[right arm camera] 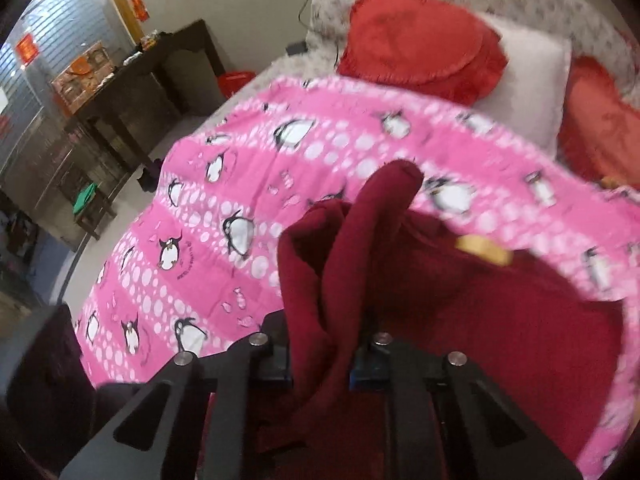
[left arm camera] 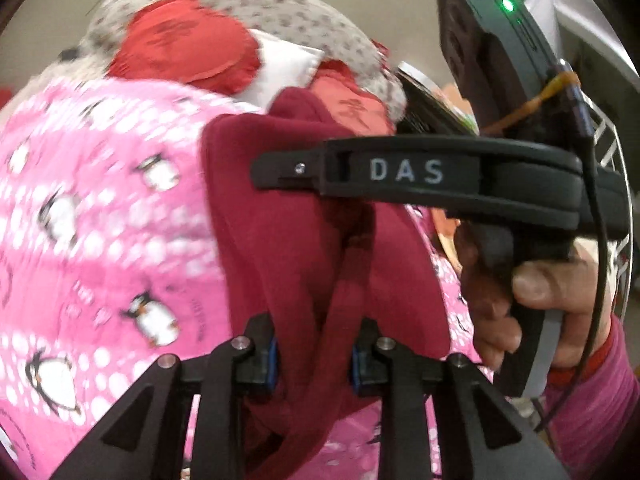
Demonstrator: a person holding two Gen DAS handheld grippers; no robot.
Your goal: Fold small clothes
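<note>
Maroon garment [left arm camera: 304,240] | bunched upright between both claws | left gripper [left arm camera: 316,360] pinching fold | right gripper [right arm camera: 322,360] clamped on fold | hangs over penguin sheet [right arm camera: 248,184]

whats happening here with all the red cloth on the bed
A person is folding a dark red garment over a pink penguin-print bedspread, with handheld tongs in each hand. The left tongs and the right tongs are each shut on a bunched part of the fabric, which stands up between the fingers. In the left wrist view the person's right hand grips the other tool's handle. Red cushions lie at the head of the bed.
</note>
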